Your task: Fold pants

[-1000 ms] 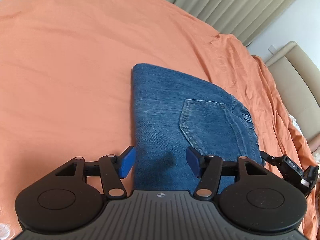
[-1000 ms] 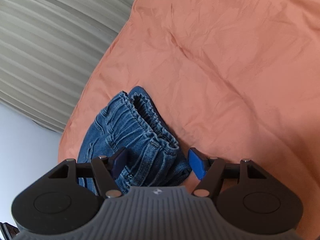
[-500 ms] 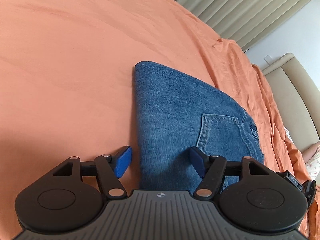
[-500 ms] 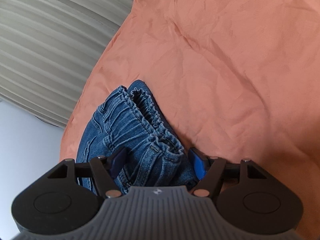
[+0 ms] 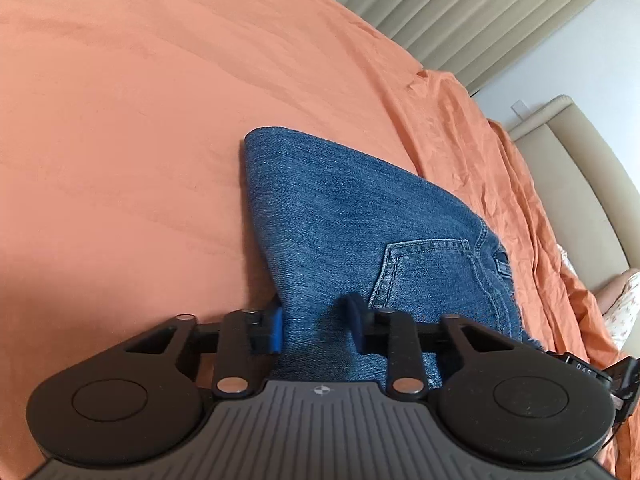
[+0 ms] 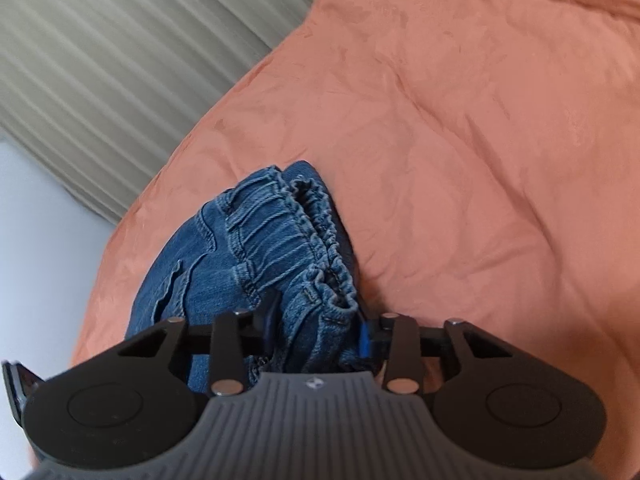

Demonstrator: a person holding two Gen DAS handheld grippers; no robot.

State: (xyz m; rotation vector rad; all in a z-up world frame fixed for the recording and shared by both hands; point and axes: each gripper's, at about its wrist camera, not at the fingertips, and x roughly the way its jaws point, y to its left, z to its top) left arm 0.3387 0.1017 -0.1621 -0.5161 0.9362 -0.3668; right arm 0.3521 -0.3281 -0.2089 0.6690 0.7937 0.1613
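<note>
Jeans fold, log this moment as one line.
folded blue denim jeans on orange bedsheet | left gripper closing on folded edge | right gripper closing on waistband

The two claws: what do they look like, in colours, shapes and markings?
Both look alike. The left claw and the right claw each have a grey ribbed body with a small round emblem, two black round housings, black linkage bars with silver rivets, and blue pads on the fingers. No cable or sleeve is visible.
</note>
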